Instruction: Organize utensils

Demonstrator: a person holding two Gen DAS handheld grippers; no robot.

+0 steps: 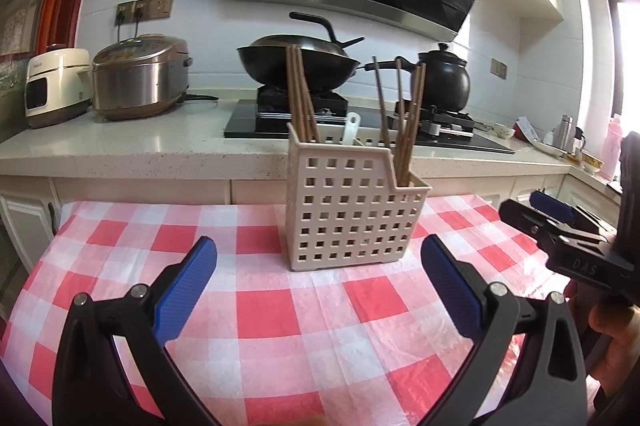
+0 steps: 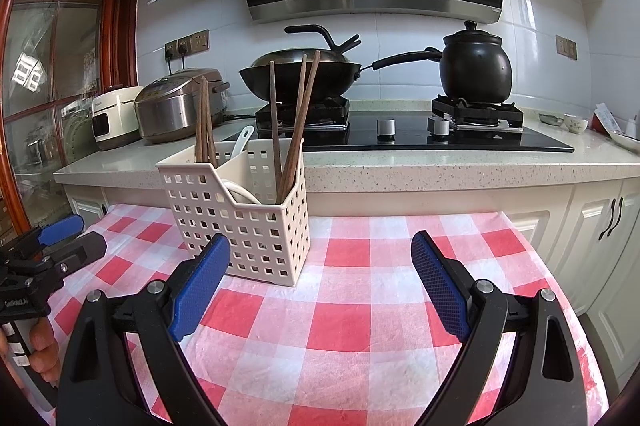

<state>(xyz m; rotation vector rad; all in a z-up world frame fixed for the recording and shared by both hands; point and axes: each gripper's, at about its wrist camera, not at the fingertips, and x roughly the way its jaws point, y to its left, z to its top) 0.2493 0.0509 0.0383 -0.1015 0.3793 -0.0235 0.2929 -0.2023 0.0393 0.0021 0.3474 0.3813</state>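
A cream perforated utensil caddy [image 1: 348, 209] [image 2: 244, 222] stands on the red-and-white checked tablecloth [image 1: 280, 314] [image 2: 352, 306]. Brown wooden chopsticks [image 1: 300, 93] [image 2: 298, 121] stand in its compartments, and a white spoon [image 1: 351, 127] [image 2: 242, 141] sits in the middle one. My left gripper [image 1: 320, 266] is open and empty, just in front of the caddy. My right gripper [image 2: 320, 270] is open and empty, in front and to the right of the caddy. Each gripper also shows at the edge of the other's view: the right one [image 1: 560, 226], the left one [image 2: 52, 246].
Behind the table runs a kitchen counter [image 1: 120, 141] [image 2: 440, 157] with two rice cookers [image 1: 140, 77], a wok [image 2: 300, 73] and a black pot [image 2: 476, 65] on the hob. Cabinet doors [image 2: 600, 222] stand to the right.
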